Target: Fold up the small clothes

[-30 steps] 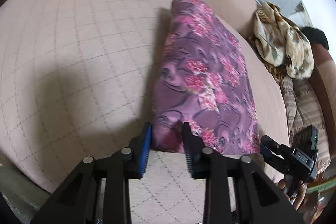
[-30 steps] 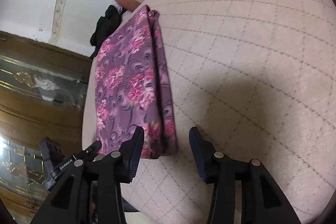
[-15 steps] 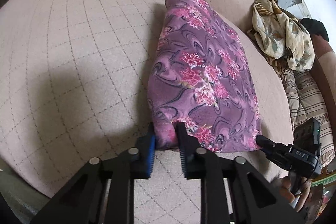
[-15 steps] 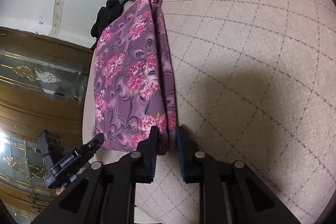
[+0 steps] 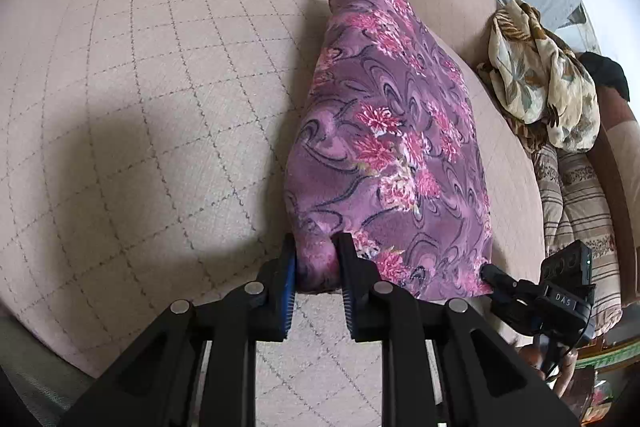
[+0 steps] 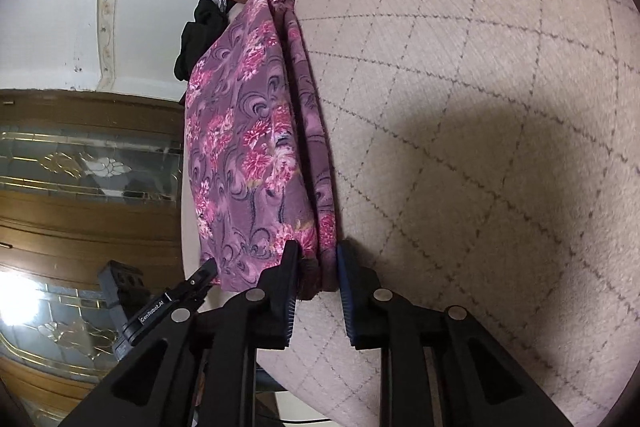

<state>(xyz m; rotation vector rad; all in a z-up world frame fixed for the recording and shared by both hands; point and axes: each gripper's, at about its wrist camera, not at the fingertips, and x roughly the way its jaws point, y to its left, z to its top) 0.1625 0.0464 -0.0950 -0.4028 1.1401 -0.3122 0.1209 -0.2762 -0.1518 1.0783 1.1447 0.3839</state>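
left gripper (image 5: 316,263) clamps near-left corner of purple floral cloth (image 5: 392,147) | right gripper (image 6: 318,267) has just closed, pinching near-right corner | cloth on quilted cushion (image 5: 140,87), already narrow | risk: bunched layers slip out, fold skews

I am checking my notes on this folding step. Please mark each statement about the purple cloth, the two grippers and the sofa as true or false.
1. The left gripper is shut on a corner of the purple cloth. True.
2. The right gripper is open and empty. False: it pinches the cloth's edge.
3. The cloth lies on the sofa. True.
4. The cloth is plain blue. False: purple with pink flowers.
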